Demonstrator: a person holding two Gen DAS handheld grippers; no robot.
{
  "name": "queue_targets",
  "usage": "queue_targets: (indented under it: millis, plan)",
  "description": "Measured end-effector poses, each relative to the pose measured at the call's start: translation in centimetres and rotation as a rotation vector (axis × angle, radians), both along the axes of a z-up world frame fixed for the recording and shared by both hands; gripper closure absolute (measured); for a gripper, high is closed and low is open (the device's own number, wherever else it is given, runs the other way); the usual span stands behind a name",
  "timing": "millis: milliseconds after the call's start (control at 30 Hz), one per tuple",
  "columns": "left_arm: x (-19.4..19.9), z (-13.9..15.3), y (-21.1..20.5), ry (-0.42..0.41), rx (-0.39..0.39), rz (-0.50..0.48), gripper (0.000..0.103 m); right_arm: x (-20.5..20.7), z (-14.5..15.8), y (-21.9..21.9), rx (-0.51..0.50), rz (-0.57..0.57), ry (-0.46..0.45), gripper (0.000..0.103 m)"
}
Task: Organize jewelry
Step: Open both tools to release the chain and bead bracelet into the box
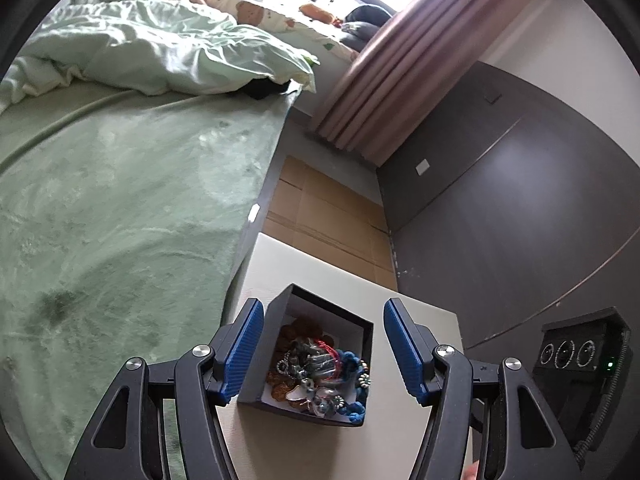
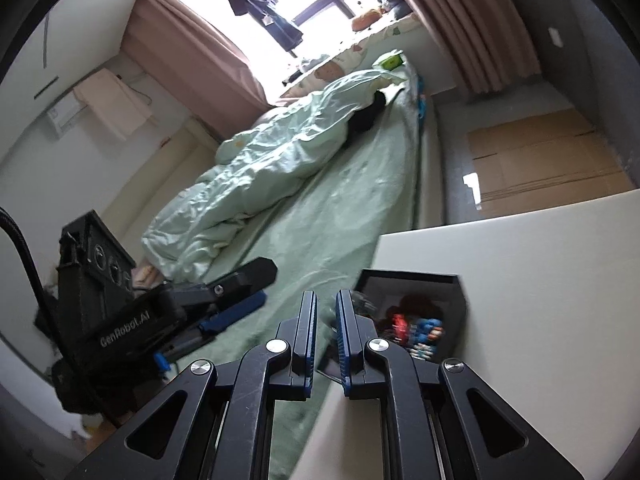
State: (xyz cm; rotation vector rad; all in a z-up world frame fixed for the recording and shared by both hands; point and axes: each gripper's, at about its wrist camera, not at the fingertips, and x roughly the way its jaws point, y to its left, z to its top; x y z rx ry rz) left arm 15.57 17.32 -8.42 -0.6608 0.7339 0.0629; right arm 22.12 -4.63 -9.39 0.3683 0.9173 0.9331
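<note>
A small black box (image 1: 352,320) with a white lining stands on a white table (image 1: 280,264) beside the bed. It holds a pile of jewelry (image 1: 316,376): brown beads, silver pieces, red thread and blue cord. My left gripper (image 1: 324,344) is open, its blue pads either side of the box, not touching it. In the right wrist view the box (image 2: 416,280) and jewelry (image 2: 416,328) lie just right of my right gripper (image 2: 326,320). Its jaws are nearly closed, with something grey-green between the pads that I cannot make out. The left gripper (image 2: 240,300) shows at the left there.
A bed with a green blanket (image 1: 120,220) and a rumpled quilt (image 1: 160,52) lies left of the table. Flattened cardboard (image 1: 320,216) covers the floor beyond the table. A dark panelled wall (image 1: 520,208) and pink curtains (image 1: 400,72) stand to the right.
</note>
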Motion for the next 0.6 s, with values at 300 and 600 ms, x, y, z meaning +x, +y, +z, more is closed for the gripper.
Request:
queue_targets:
  millis: [300,600]
  plan:
    - [-0.3,0.1,0.2,0.015,0.009,0.006,0.016,-0.5,0.2,-2.2,-0.065,-0.066,-0.009,0.051]
    - [-0.5,1.5,-3.5,0.018,0.091,-0.017,0.010,-2.0,2.1,-6.7,-0.159,-0.150,-0.038,0.024]
